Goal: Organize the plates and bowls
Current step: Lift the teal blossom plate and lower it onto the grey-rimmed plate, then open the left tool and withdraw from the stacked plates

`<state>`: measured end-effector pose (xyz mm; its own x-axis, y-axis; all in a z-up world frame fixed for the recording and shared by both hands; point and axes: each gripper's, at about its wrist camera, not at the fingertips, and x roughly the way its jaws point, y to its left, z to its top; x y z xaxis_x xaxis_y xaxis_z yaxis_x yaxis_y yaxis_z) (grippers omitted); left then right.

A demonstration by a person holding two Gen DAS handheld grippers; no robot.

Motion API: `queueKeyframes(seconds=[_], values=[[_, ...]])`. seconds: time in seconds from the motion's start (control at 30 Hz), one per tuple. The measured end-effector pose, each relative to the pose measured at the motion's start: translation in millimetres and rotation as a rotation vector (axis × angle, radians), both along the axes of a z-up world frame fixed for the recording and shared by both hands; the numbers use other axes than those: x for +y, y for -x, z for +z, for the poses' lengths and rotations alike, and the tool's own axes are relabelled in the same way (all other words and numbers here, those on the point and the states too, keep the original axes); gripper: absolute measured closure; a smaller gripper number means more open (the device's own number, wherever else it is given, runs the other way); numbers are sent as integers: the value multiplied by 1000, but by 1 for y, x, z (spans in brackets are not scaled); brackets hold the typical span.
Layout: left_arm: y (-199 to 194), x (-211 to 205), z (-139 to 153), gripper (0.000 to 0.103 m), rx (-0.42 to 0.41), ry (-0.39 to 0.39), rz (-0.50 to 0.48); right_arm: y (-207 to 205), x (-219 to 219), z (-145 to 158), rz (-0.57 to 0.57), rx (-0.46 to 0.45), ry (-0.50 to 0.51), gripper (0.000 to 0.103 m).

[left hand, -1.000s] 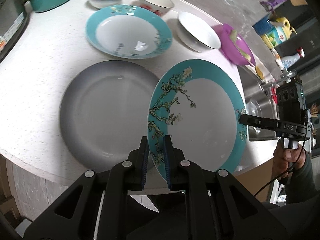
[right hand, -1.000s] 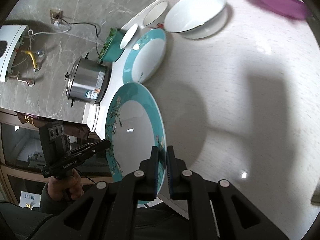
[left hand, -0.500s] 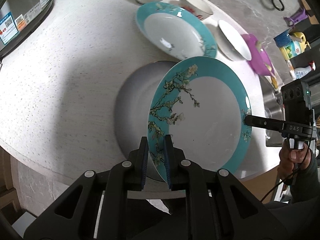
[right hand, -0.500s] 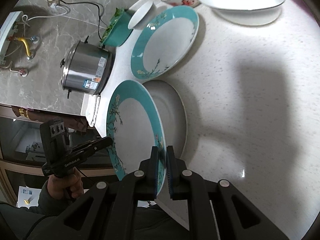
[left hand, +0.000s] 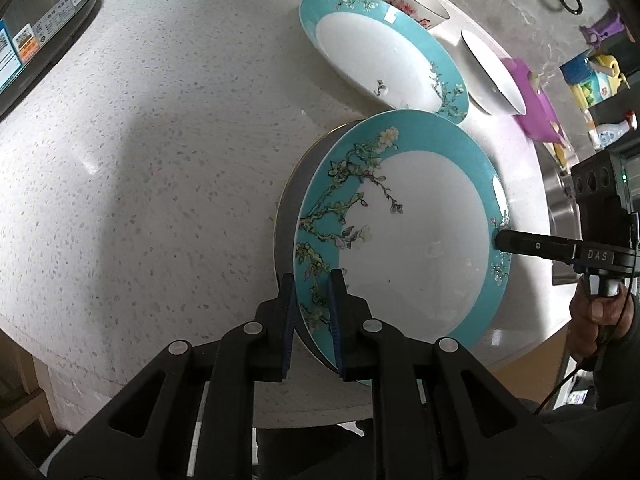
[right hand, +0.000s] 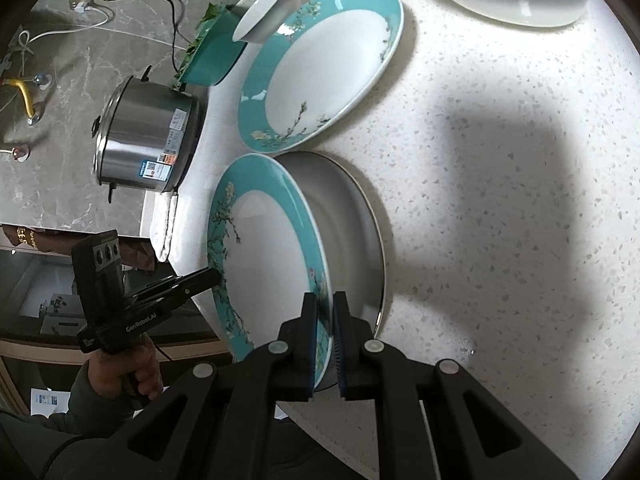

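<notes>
1. My left gripper (left hand: 312, 312) is clamped narrow on the rim of the teal plate (left hand: 416, 256), at about 7 o'clock of the plate in the left wrist view.
2. My right gripper (right hand: 325, 328) pinches the opposite rim of the same plate; in the left wrist view its fingers (left hand: 532, 245) meet the rim at 3 o'clock.
3. The teal plate is tilted, held between both grippers over the grey plate (right hand: 352, 240), which lies flat on the worktop (right hand: 500, 200). Whether the two plates touch I cannot tell.
4. A second teal plate (right hand: 320, 68) lies flat at 12 o'clock of the grey one, just beside it.
5. Beyond it, toward 12 and 1 o'clock in the left wrist view, stand a flowered bowl (left hand: 412, 0) and a white bowl (left hand: 492, 76).
6. A small white bowl (right hand: 266, 12) and a teal bowl (right hand: 212, 56) sit at 11 o'clock in the right wrist view, with a steel pot (right hand: 148, 140) at 10 o'clock.
</notes>
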<state>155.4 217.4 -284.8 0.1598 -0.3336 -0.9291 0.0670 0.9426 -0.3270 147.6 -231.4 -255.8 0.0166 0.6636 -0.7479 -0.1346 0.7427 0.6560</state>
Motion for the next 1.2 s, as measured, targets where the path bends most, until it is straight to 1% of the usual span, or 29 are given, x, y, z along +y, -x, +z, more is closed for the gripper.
queueKeyframes(seconds=[0.3, 0.43, 0.6, 0.73, 0.9, 1.07, 1.2], values=[[-10, -10, -2, 89, -15, -23, -33, 3, 0, -7, -34, 14, 14, 91], [-10, -15, -1, 89, -35, -51, -47, 6, 2, -9, -40, 19, 23, 91], [-9, -22, -1, 85, -70, -108, -72, 7, 6, -11, -37, 15, 44, 90], [-7, -29, -1, 84, -95, -150, -94, 9, 9, -10, -34, 4, 62, 90], [-2, -40, -2, 84, -125, -217, -135, 11, 14, -5, -25, -18, 108, 90], [0, -40, -2, 84, -136, -216, -127, 14, 22, -2, -35, -40, 146, 87], [2, -41, -2, 84, -153, -224, -131, 15, 22, -2, -53, -56, 151, 87]])
